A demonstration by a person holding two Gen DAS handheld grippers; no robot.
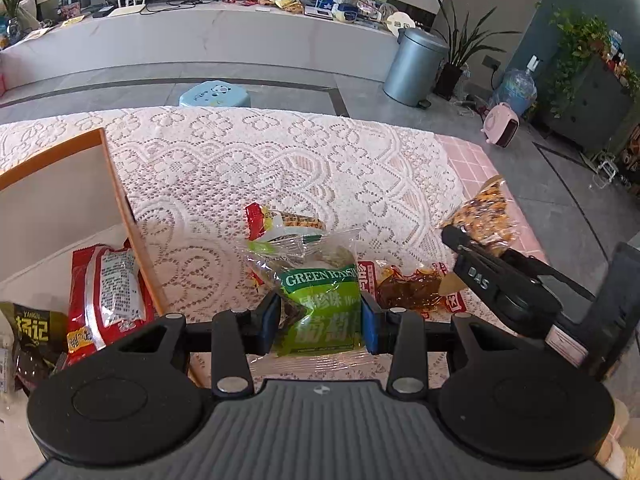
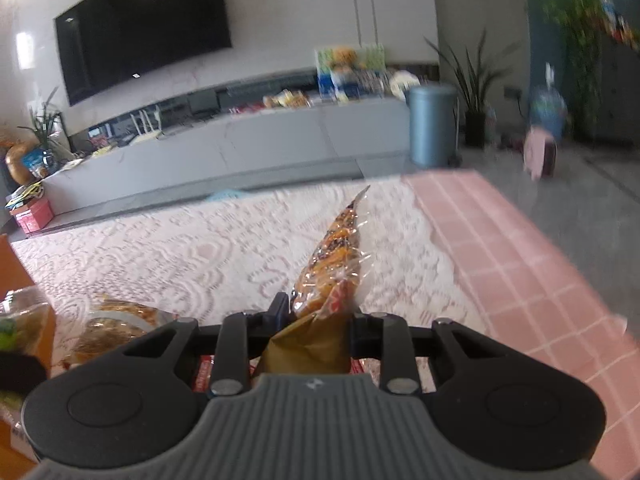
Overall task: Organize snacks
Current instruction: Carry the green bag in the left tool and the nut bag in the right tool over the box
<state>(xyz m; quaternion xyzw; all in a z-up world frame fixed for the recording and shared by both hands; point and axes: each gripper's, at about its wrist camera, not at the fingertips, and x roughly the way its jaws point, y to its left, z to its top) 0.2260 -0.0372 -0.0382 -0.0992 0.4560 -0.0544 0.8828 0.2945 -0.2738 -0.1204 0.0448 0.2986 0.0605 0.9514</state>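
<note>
Showing white "GREEN RAISIN" lettering, green raisin bag (image 1: 320,304) looks crinkled.

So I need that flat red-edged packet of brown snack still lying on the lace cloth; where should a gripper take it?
Take the red-edged brown packet by its crimped red end seam, coming from above. It lies flat, so the thin seam probably fits between the fingers best.

Colour check on the snack table: greens, reds and pinks everywhere.

A bright green raisin bag (image 1: 320,312) with white lettering sits between blue pads (image 1: 370,330). Left, a red packet (image 1: 106,292) beside a black one with yellow characters (image 1: 32,336), inside an orange-rimmed box (image 1: 120,208). White lace cloth (image 1: 248,160) with flower patterns; pink grid cover (image 2: 520,260) to the right. An orange-and-dark speckled clear bag (image 2: 332,264) in black jaws.
</note>
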